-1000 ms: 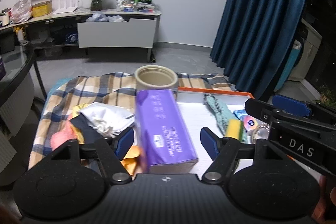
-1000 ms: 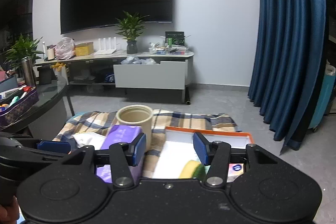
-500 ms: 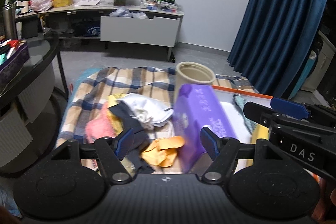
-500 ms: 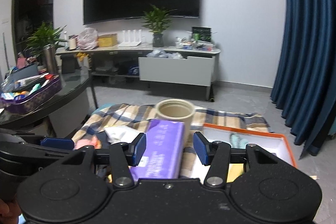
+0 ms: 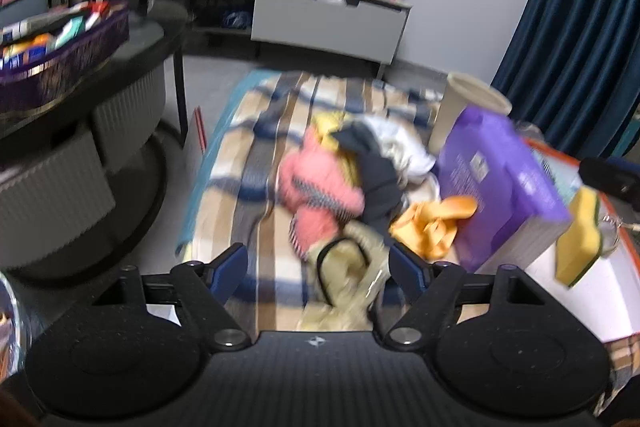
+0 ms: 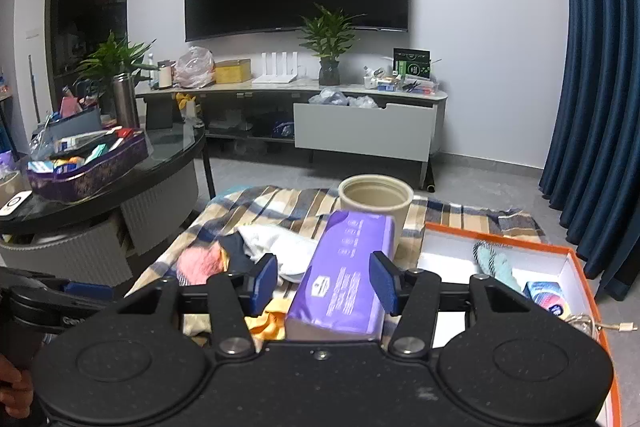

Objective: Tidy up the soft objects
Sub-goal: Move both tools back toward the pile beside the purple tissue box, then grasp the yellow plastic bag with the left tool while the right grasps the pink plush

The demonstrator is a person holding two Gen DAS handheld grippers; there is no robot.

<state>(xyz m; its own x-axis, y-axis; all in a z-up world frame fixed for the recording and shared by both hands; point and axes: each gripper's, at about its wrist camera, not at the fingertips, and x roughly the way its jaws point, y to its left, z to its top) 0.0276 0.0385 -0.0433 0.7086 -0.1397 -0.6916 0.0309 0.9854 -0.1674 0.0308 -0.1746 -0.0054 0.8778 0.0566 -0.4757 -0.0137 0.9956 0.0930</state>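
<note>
A heap of soft objects [image 5: 352, 179] is seen on the plaid-covered bench [image 5: 248, 163]: a pink fuzzy piece [image 5: 316, 187], a dark cloth [image 5: 376, 171] draped over a white cloth [image 5: 404, 147], an orange cloth [image 5: 436, 223] and a beige piece [image 5: 348, 267] nearest. A purple soft pack [image 5: 500, 195] lies beside them, touching the orange cloth.

left hand-held gripper [image 5: 318, 267] swung leftward off purple tissue pack [image 5: 500, 187], fingers now framing beige pouch [image 5: 348, 267] by the clothes pile [image 5: 340, 175] | right hand-held gripper [image 6: 323, 281] shifted left, fingers now framing tissue pack, previously the orange-rimmed box [image 6: 576, 259]
</note>
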